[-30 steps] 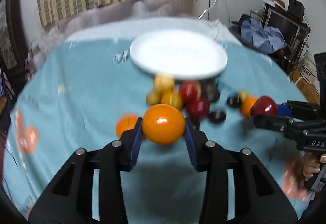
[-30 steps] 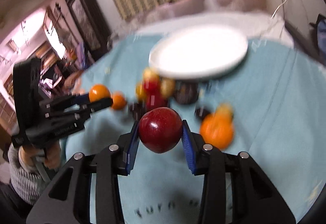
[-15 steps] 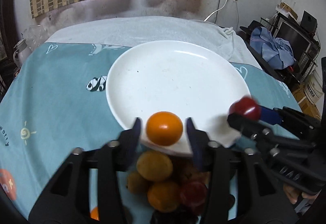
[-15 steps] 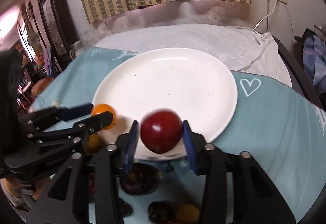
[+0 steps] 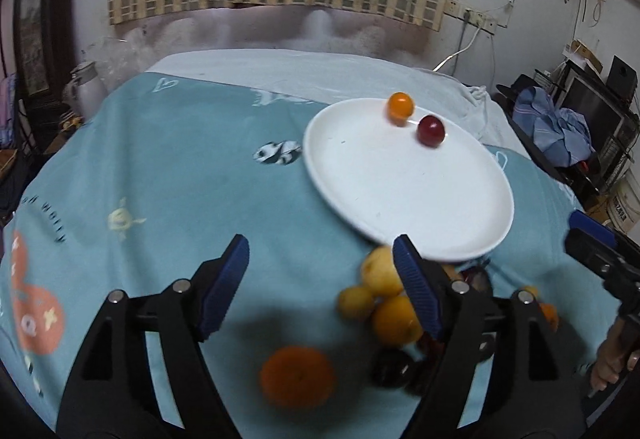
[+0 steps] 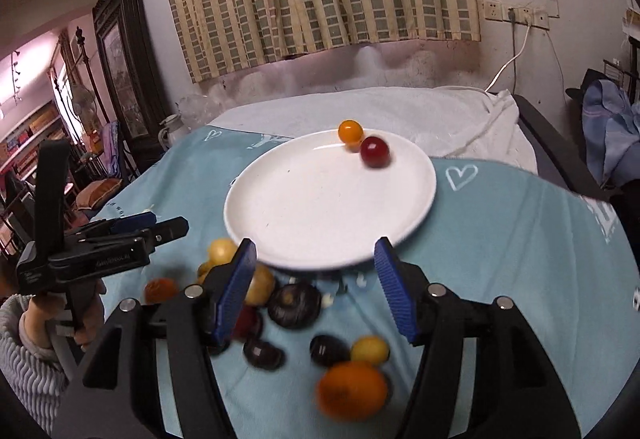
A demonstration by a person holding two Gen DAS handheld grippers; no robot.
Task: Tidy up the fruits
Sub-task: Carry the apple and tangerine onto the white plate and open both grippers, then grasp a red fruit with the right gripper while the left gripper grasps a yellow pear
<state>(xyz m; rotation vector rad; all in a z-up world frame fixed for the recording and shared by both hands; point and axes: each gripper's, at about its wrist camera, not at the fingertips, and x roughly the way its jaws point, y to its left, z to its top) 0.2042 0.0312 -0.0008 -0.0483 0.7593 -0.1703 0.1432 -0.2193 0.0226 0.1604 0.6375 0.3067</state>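
Note:
A white plate (image 5: 400,191) (image 6: 320,207) lies on the teal cloth. An orange (image 5: 400,106) (image 6: 350,131) and a red apple (image 5: 430,130) (image 6: 374,152) sit at its far rim, side by side. My left gripper (image 5: 320,279) is open and empty, held above the cloth in front of the plate. My right gripper (image 6: 314,283) is open and empty, above the plate's near edge. A pile of fruit lies below the plate: yellow ones (image 5: 378,271), oranges (image 5: 296,375) (image 6: 352,391) and dark plums (image 6: 294,305).
The right gripper shows at the right edge of the left wrist view (image 5: 600,251). The left gripper shows at the left of the right wrist view (image 6: 120,239). A white cloth (image 6: 400,107) covers the table's far end. A kettle (image 5: 86,87) stands at far left.
Both grippers opened and released the orange and the apple onto the plate. Both have drawn back towards the near side, and the two fruits now rest at the far rim.

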